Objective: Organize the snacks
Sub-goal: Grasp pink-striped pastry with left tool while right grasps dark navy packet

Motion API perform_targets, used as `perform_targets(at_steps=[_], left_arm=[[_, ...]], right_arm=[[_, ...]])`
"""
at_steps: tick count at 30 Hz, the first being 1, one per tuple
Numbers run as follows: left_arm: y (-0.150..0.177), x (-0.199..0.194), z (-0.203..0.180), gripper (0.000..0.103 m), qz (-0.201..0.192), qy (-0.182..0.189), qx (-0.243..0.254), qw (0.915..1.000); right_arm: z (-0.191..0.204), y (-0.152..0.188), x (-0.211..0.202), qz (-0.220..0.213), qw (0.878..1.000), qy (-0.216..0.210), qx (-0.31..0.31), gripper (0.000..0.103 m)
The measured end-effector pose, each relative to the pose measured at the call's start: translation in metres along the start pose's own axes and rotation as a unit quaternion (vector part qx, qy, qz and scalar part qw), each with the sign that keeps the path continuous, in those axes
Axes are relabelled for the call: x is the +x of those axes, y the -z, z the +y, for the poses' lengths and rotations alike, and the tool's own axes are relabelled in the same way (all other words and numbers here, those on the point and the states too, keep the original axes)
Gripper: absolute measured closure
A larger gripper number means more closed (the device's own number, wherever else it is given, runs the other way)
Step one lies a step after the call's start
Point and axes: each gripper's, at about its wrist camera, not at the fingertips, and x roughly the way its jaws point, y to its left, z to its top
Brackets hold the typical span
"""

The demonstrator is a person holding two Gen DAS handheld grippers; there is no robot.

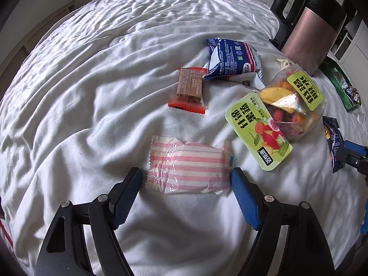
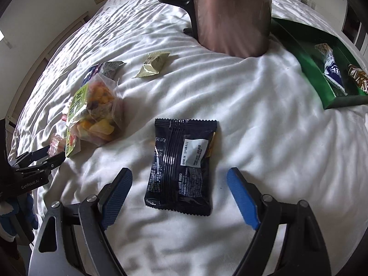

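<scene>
Snack packets [image 1: 232, 61] on bed [image 1: 92, 69], 2 in tray [image 2: 296, 46]

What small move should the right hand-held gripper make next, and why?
Probably ease forward and close on the dark snack packet. The right hand-held gripper is open, the packet lies flat between its fingers, and the green tray already holds snacks.

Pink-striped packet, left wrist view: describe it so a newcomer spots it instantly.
On the white bed cover, look nearest the camera, between the open jaws of the left gripper. The pink-striped packet lies flat there, below the brown wafer bar. It alone has pink-and-white stripes.
</scene>
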Motion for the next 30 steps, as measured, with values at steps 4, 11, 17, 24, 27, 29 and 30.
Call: perform_targets(at_steps=[4, 11, 17, 24, 27, 29, 30], left_arm=[[-0.002, 0.003, 0.001, 0.029, 0.002, 0.002, 0.002, 1.0000], [-0.004, 0.007, 0.002, 0.029, 0.004, 0.002, 0.004, 1.0000], [-0.008, 0.014, 0.002, 0.029, 0.005, 0.002, 0.005, 1.0000], [-0.008, 0.015, 0.001, 0.030, 0.005, 0.000, 0.008, 1.0000], [-0.010, 0.018, 0.001, 0.031, 0.006, -0.002, 0.007, 1.0000], [-0.011, 0.021, 0.001, 0.031, 0.008, -0.003, 0.007, 0.9999], [-0.012, 0.021, 0.002, 0.031, 0.009, -0.005, 0.008, 0.9999]], right_arm=[[0.000, -0.001, 0.006, 0.002, 1.000, -0.001, -0.002, 0.009], [-0.002, -0.005, 0.010, 0.003, 1.000, -0.008, -0.002, 0.009], [-0.004, -0.005, 0.014, 0.006, 1.000, -0.009, -0.007, 0.031], [-0.011, -0.002, 0.014, 0.002, 1.000, -0.013, -0.003, 0.067], [-0.012, -0.002, 0.013, 0.001, 1.000, -0.016, -0.001, 0.074], [-0.012, -0.002, 0.013, -0.001, 1.000, -0.017, -0.001, 0.078], [-0.012, -0.002, 0.013, -0.001, 1.000, -0.018, -0.001, 0.079]])
